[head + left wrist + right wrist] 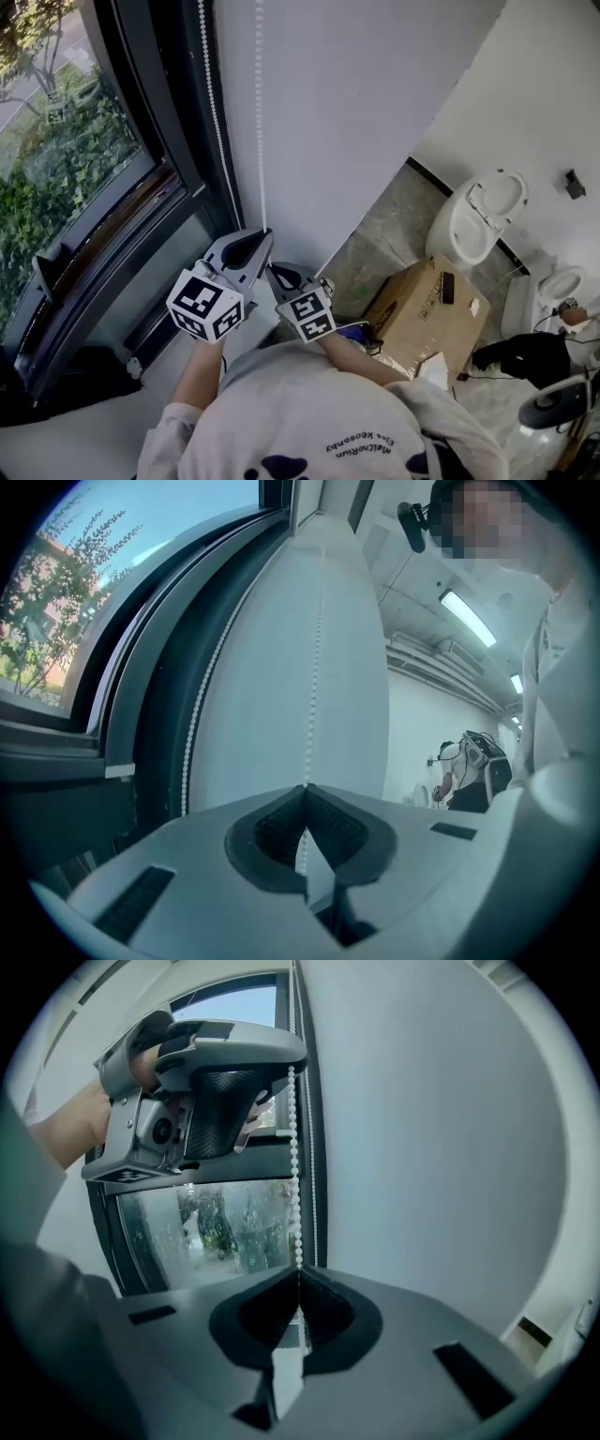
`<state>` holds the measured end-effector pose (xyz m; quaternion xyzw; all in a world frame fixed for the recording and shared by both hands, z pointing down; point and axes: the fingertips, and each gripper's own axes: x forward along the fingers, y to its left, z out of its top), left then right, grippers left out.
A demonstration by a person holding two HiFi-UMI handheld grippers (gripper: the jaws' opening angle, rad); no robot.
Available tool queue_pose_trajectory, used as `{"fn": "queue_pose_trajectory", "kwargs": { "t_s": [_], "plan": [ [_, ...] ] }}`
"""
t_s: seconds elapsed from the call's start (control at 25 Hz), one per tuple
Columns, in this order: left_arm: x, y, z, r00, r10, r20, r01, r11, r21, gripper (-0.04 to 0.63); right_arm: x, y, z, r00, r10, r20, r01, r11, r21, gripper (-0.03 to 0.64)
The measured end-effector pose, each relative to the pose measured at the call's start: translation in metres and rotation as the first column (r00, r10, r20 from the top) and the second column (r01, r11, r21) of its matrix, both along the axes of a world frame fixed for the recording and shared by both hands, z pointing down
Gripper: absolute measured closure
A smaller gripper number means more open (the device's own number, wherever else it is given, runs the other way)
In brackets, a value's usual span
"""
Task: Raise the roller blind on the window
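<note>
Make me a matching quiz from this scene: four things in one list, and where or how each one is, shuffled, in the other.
Things:
1. bead chain
2. cardboard box
3. toilet
4. bushes

Descriptions:
A. brown, on the floor
B. outside the window
C. pinched by the left gripper and the right gripper
D. white, on the floor by the wall

Pairs: 1-C, 2-A, 3-D, 4-B
</note>
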<state>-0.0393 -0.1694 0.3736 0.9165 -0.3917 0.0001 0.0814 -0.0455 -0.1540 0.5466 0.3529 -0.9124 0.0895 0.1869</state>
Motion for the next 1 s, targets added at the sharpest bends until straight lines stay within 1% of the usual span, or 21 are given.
{"fn": "queue_pose_trajectory", "kwargs": {
  "t_s": [0.2,0.56,0.76,0.84,0.88,0.96,1.0],
  "plan": [
    [-0.001,0.000,0.024,1.000,0.006,-0.015,-0.006,0.998,-0.055,0.588,0.004,0.001,0.023,0.999,-0.001,-0.035,-0.001,0.998,-0.055,0.607],
    [0.006,0.003,0.067,1.000,0.020,0.001,-0.020,0.990,-0.141,0.588,0.014,0.005,0.062,0.994,-0.003,-0.110,-0.012,0.990,-0.139,0.607],
    [0.001,0.002,0.085,1.000,0.008,0.010,-0.006,0.985,-0.170,0.588,0.016,0.004,0.068,0.992,0.001,-0.124,-0.019,0.990,-0.141,0.606],
    [-0.001,0.001,0.088,1.000,0.003,0.006,-0.002,0.985,-0.174,0.588,0.013,0.005,0.062,0.994,-0.005,-0.105,-0.009,0.991,-0.134,0.604],
    [-0.001,0.001,0.089,1.000,0.002,0.003,-0.002,0.985,-0.175,0.588,0.012,0.005,0.057,0.996,-0.008,-0.090,-0.004,0.992,-0.130,0.595],
    [-0.001,0.001,0.088,1.000,0.005,0.003,-0.004,0.985,-0.172,0.588,0.011,0.005,0.046,0.998,-0.014,-0.065,0.006,0.992,-0.125,0.530],
    [0.000,0.001,0.088,1.000,0.006,0.004,-0.005,0.985,-0.170,0.588,0.012,0.005,0.040,0.998,-0.015,-0.056,0.008,0.992,-0.125,0.515]
  ]
}}
